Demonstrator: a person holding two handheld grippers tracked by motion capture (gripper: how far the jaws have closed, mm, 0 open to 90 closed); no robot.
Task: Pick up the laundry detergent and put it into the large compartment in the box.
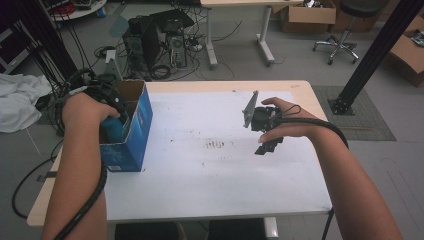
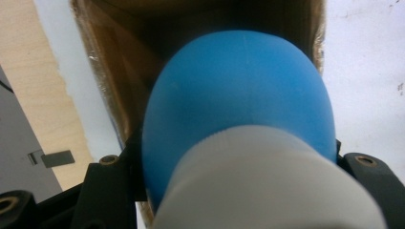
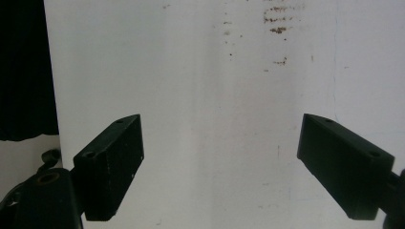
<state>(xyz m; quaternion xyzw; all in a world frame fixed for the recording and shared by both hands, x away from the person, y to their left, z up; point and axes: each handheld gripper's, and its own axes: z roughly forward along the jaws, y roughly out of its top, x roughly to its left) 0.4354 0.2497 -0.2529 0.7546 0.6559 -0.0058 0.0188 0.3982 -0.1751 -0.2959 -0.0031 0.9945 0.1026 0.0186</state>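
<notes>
A white-covered table (image 1: 210,190) lies in front of you. At its left edge stands an open blue cardboard box (image 1: 137,135), its mouth facing up. Your left gripper (image 1: 111,116) is at that mouth, clamped around a blue bottle with a white cap (image 2: 239,109). In the left gripper view the bottle's long axis runs straight ahead of the jaws, cap end nearest the camera and rounded blue body pointing down into the brown inside of the box. The box therefore lies directly below the bottle, and your left hand (image 1: 82,112) is the one at it.

Your right gripper (image 1: 263,131) hangs over the middle of the table, well apart from the box, its jaws spread wide with nothing between them.

The bottle hides the box floor, so you cannot tell what else is inside or whether the bottle touches bottom.
</notes>
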